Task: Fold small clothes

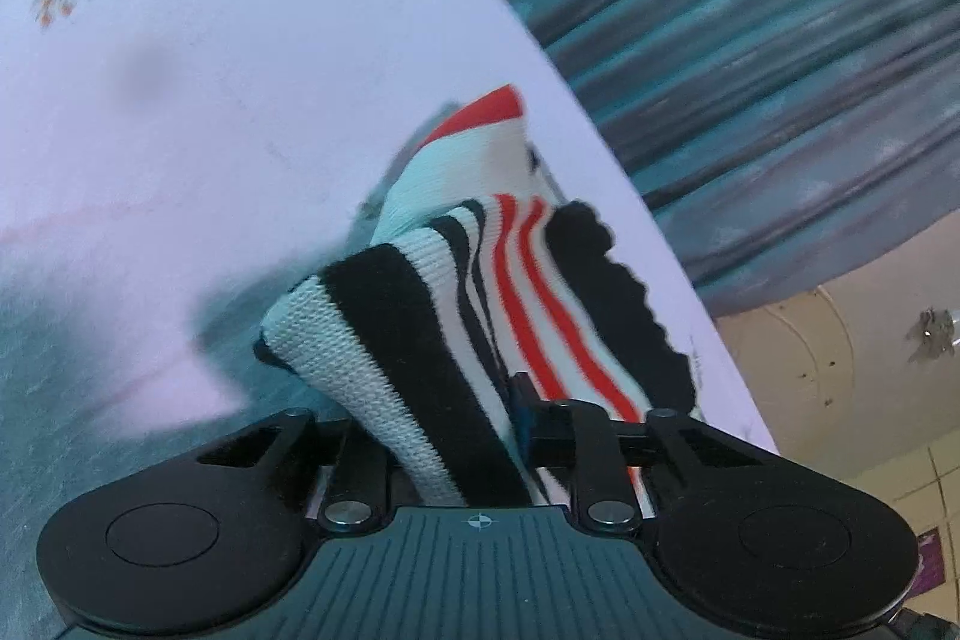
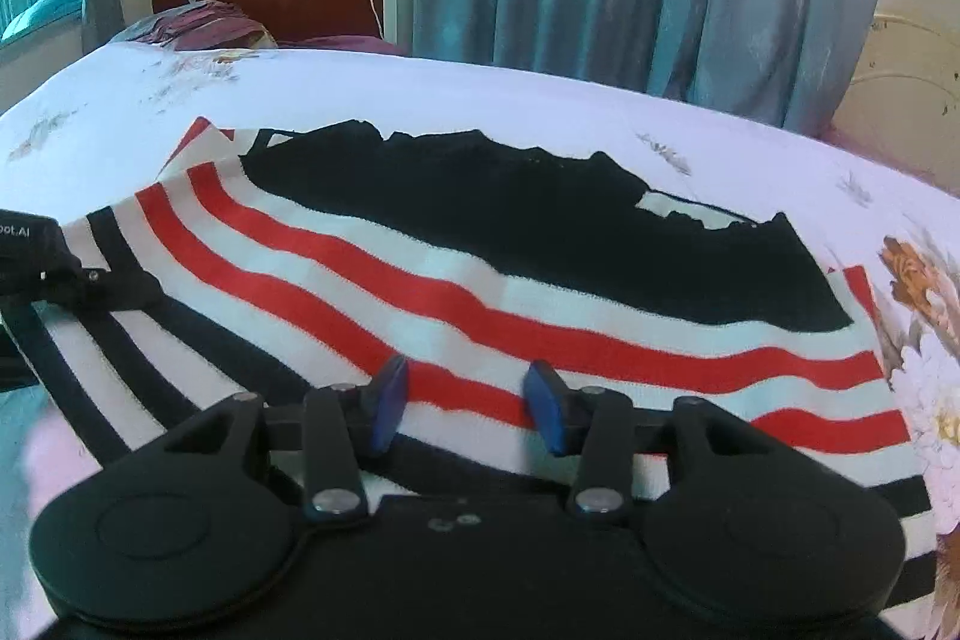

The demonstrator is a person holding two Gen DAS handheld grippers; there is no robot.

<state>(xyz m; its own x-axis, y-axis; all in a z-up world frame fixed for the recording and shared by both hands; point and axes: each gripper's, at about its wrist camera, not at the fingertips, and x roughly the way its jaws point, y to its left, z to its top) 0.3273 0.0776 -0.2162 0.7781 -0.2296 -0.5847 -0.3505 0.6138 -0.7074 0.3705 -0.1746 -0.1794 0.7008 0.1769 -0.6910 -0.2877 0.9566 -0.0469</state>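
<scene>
Striped knit garment (image 2: 480, 292) lies flat on the floral bedsheet (image 2: 420, 100), its left edge pinched in the left gripper (image 1: 480, 436); the right gripper (image 2: 468, 400), 2 jaws spread, should clamp the near hem before both lift evenly.

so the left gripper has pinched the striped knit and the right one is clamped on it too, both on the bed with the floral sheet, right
Not quite. The left gripper is pinched on the striped knit, but the right gripper is not clamped: the right wrist view shows its blue fingers apart over the cloth, gripping nothing. The garment does lie on the floral sheet.
</scene>
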